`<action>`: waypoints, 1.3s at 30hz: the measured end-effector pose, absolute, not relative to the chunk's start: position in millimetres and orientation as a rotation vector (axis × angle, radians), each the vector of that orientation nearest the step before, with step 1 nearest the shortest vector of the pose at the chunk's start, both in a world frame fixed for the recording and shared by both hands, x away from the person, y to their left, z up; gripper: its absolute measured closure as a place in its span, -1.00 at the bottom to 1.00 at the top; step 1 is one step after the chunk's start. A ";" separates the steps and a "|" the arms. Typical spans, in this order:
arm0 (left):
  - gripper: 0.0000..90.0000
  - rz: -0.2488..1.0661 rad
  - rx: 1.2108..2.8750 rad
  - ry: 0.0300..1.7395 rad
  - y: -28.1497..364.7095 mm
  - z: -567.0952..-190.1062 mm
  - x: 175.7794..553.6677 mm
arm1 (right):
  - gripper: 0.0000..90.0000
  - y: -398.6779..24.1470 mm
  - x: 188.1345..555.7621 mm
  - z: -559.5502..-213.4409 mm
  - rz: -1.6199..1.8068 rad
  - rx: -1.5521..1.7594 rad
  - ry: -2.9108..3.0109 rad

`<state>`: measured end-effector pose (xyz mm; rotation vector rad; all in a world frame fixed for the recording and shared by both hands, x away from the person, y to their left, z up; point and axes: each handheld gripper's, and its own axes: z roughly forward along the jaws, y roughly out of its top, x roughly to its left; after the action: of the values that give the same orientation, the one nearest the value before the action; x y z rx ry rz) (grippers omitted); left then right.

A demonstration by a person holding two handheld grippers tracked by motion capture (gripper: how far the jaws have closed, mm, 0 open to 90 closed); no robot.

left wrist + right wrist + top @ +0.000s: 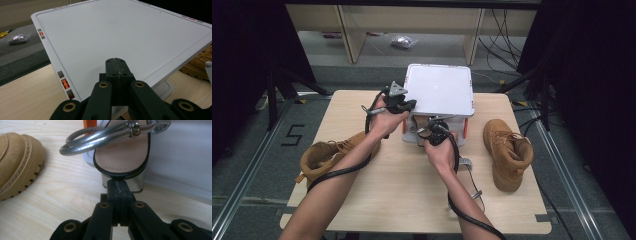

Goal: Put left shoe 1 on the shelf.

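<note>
The left gripper (115, 65) is clenched empty above the white lid (120, 37); the right gripper (117, 187), also clenched, touches the silver sandal (120, 152). No writing is readable.

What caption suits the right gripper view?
Closed right gripper at the heel of a silver-strapped sandal beside a tan boot.

Looks like a lab or recording studio, not a home. Small pale wood surface (412, 190) centred on grey carpet floor (257, 150), marked with black tape and a "5" (293, 135) at left. Black curtains (242, 60) at both edges. Loose cables (507, 30) upper right. Metal floor rails (572, 170) beside the surface. Bare wooden furniture legs (349, 35) at top.
</note>
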<state>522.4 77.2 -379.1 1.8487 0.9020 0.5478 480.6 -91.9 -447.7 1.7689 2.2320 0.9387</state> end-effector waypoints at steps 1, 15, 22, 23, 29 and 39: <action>1.00 0.548 1.849 0.902 77.2 -379.1 522.4 | 1.00 -91.9 480.6 -447.7 0.939 1.769 2.232; 1.00 0.546 1.846 0.904 77.2 -379.2 521.8 | 1.00 -84.6 485.5 -452.0 0.971 1.720 2.178; 1.00 0.545 1.846 0.904 77.2 -379.1 521.8 | 1.00 -82.9 487.5 -451.6 0.975 1.681 2.172; 1.00 0.545 1.847 0.903 77.2 -379.0 521.8 | 1.00 -83.8 489.0 -452.6 0.981 1.648 2.167; 1.00 0.544 1.848 0.904 77.3 -379.0 521.8 | 1.00 -80.1 489.5 -452.6 0.991 1.662 2.148; 1.00 0.543 1.848 0.903 77.5 -379.0 521.8 | 1.00 -79.1 491.5 -454.8 0.981 1.648 2.125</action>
<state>521.8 77.5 -379.0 1.8481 0.9029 0.5435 491.5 -79.1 -454.8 1.6476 2.1247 0.9810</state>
